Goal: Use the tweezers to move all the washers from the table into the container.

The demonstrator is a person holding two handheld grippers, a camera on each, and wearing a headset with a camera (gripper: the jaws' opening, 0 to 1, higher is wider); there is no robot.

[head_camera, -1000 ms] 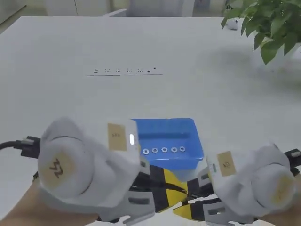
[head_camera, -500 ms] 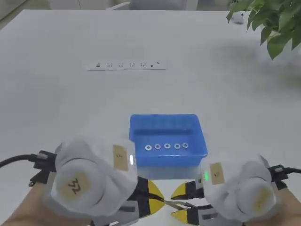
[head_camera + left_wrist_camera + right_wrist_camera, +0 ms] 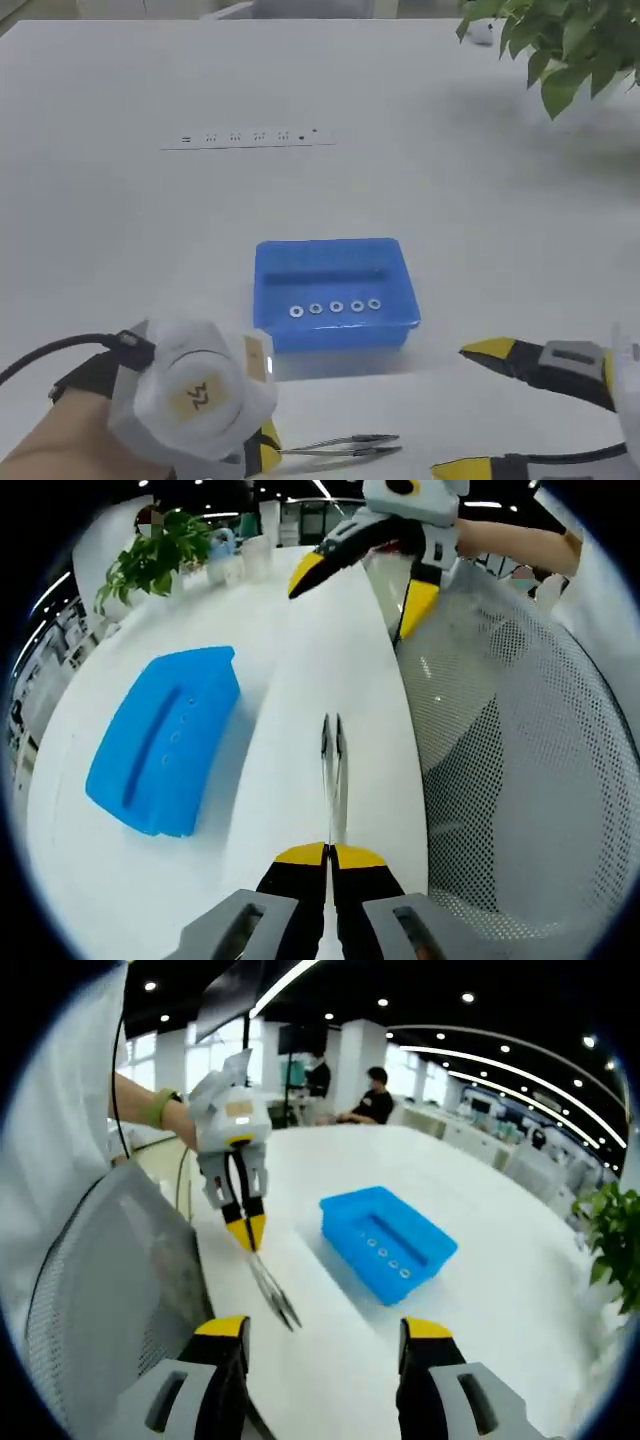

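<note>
Left tool (image 3: 327, 852): clenched on tweezers (image 3: 345, 445), at near edge of table (image 3: 150, 220). Right tool (image 3: 325, 1328): released, empty. Washers (image 3: 335, 307): seemingly five, in a row inside blue container (image 3: 340, 335), close to that edge.

Broad white table (image 3: 470, 210) lay bare and evenly lit, green leafy plant (image 3: 575, 50) stood at far corner, grey mesh chair (image 3: 500, 730) sat alongside, round recessed ceiling lights (image 3: 382, 1002) shone overhead.

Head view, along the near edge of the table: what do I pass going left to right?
The left claw, shut on the tweezers → the tweezers, tips pointing right → the right claw, open.
</note>
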